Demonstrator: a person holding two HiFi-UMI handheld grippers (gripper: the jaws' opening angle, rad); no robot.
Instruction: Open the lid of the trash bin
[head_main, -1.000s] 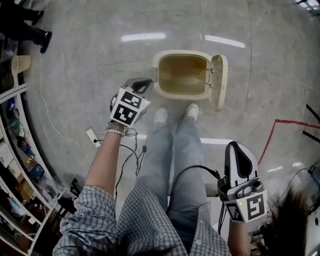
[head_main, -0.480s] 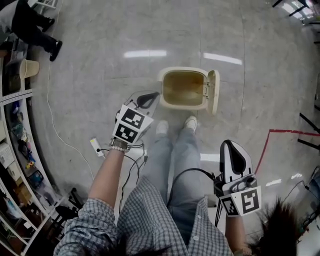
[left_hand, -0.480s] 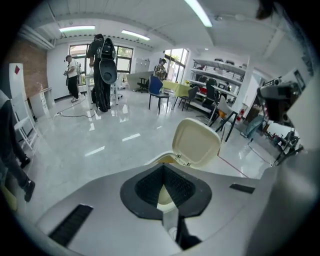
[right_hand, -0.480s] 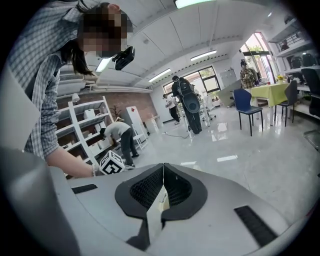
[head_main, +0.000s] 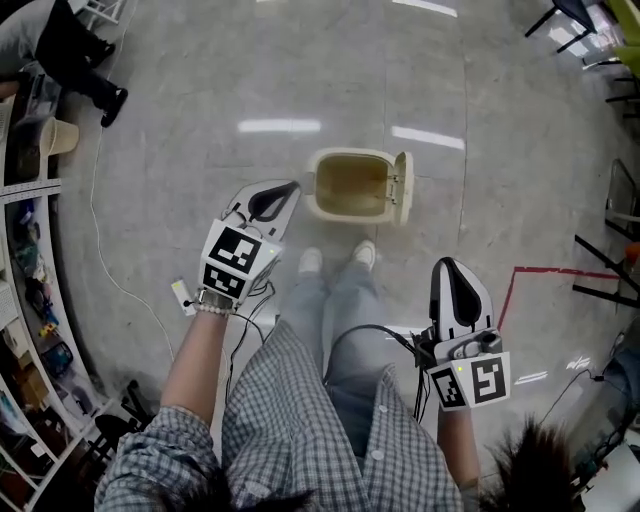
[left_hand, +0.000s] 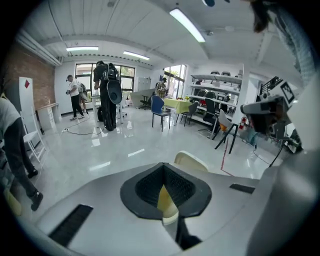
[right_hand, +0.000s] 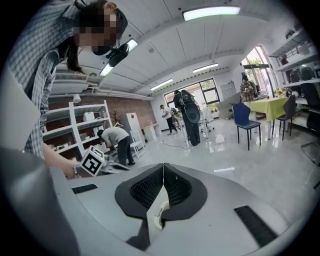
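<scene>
**1. Right gripper** (head_main: 452, 265). Held low beside the person's right leg, well apart from the bin. Fingers closed tip to tip with nothing between them, confirmed in the right gripper view (right_hand: 163, 165). Judged to be parked out of the way, with no part in the job.

**2. Left gripper** (head_main: 293, 186). Held forward with its tips aimed at the bin's near left corner. It is near the bin but apparently not touching it. Fingers closed and empty (left_hand: 163, 164). The cream lid (left_hand: 192, 160) rises just beyond the tips in the left gripper view.

**3. Shoes** (head_main: 310, 260). A white pair planted just short of the bin, so the person faces it squarely.

**4. Trash bin** (head_main: 350, 153). Cream, standing on the floor (head_main: 200, 150) straight ahead of the feet. The mouth is uncovered and the tan inside shows.

**5. Lid** (head_main: 402, 190). Swung up on the bin's right side and standing on edge, clear of the opening. Judged: the opening is already done.

**6. Red tape line** (head_main: 520, 272). A floor marking to the right, unrelated to the task.
</scene>
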